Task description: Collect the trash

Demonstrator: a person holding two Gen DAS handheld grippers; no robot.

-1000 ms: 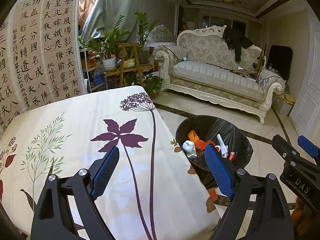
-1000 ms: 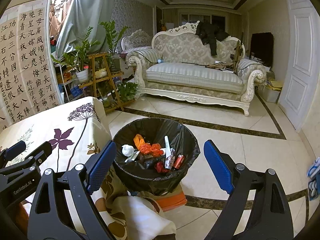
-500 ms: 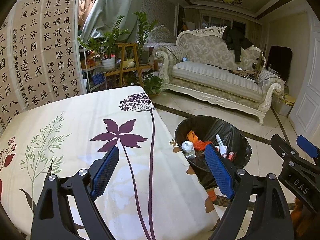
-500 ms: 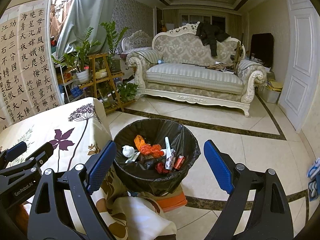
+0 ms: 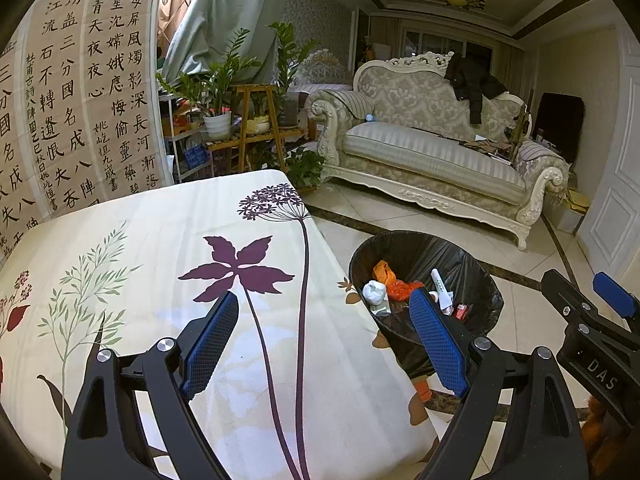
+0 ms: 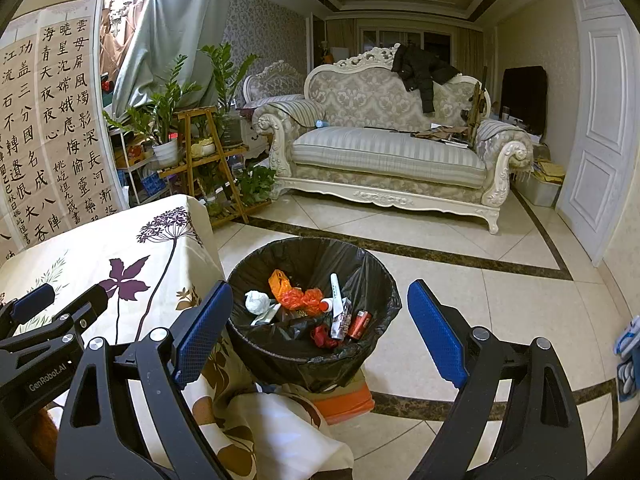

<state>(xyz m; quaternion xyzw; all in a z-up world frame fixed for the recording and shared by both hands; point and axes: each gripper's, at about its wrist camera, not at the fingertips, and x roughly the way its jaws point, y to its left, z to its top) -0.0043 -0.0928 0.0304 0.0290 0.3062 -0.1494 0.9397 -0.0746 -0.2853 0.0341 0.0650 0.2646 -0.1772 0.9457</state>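
Note:
A bin lined with a black bag point(image 6: 372, 272) point(image 5: 480, 276) stands on the floor by the table's corner. It holds several pieces of trash: an orange bag point(image 6: 294, 294), a white crumpled wad point(image 6: 256, 302), a white tube point(image 6: 336, 292) and a red can point(image 6: 359, 323). My right gripper point(image 6: 320, 326) hovers above the bin, open, with nothing between its fingers. My left gripper point(image 5: 324, 336) is open and empty over the table with the floral cloth point(image 5: 160, 248). The left gripper point(image 6: 48, 308) also shows at the left edge of the right wrist view.
A cream sofa point(image 6: 384, 152) with a black jacket stands across the tiled floor. Potted plants on a wooden stand point(image 6: 200, 140) sit beyond the table. A calligraphy screen point(image 5: 72, 112) is at the left, a white door point(image 6: 600, 120) at the right.

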